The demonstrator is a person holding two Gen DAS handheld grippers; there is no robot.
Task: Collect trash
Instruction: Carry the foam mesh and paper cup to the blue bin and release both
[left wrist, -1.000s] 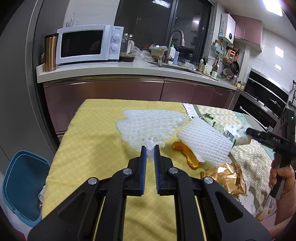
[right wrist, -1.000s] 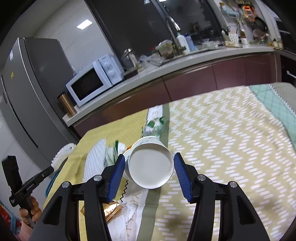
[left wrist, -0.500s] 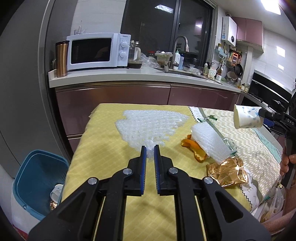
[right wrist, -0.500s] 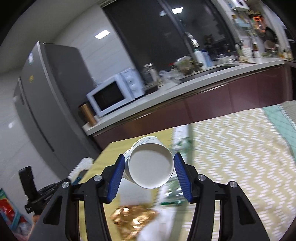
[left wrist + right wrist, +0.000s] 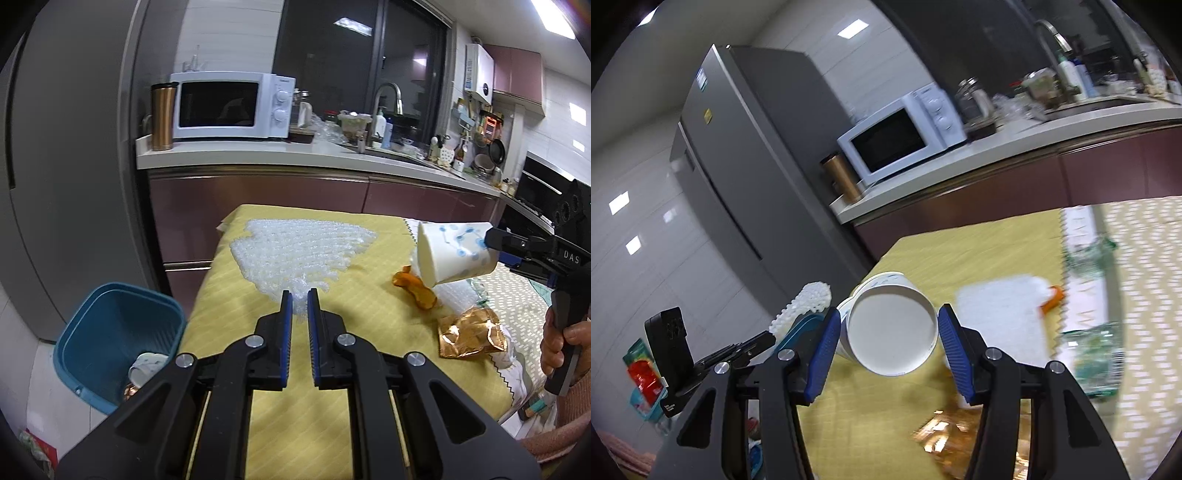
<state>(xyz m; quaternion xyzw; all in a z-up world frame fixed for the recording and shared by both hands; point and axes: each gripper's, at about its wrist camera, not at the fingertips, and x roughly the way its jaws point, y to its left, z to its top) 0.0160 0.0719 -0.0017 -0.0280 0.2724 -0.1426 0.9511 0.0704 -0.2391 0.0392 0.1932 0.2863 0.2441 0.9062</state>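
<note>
My left gripper (image 5: 299,306) is shut on the near edge of a white foam net sheet (image 5: 299,251) and holds it up over the yellow tablecloth (image 5: 295,424). It also shows in the right wrist view (image 5: 801,302). My right gripper (image 5: 886,332) is shut on a white paper cup (image 5: 892,328) with blue dots and holds it on its side above the table; the cup also shows in the left wrist view (image 5: 450,254). A blue trash bin (image 5: 114,332) stands on the floor left of the table, with a cup inside.
On the table lie a gold foil wrapper (image 5: 469,334), an orange wrapper (image 5: 413,290), a white foam pad (image 5: 1001,321) and a clear plastic wrapper (image 5: 1093,358). A kitchen counter (image 5: 295,155) with a microwave (image 5: 229,105) is behind, a grey fridge (image 5: 74,166) to the left.
My right gripper has lifted the paper cup and swung it left over the table toward the left gripper. My left gripper has pulled back and up with the foam net; the bin has come into fuller view.
</note>
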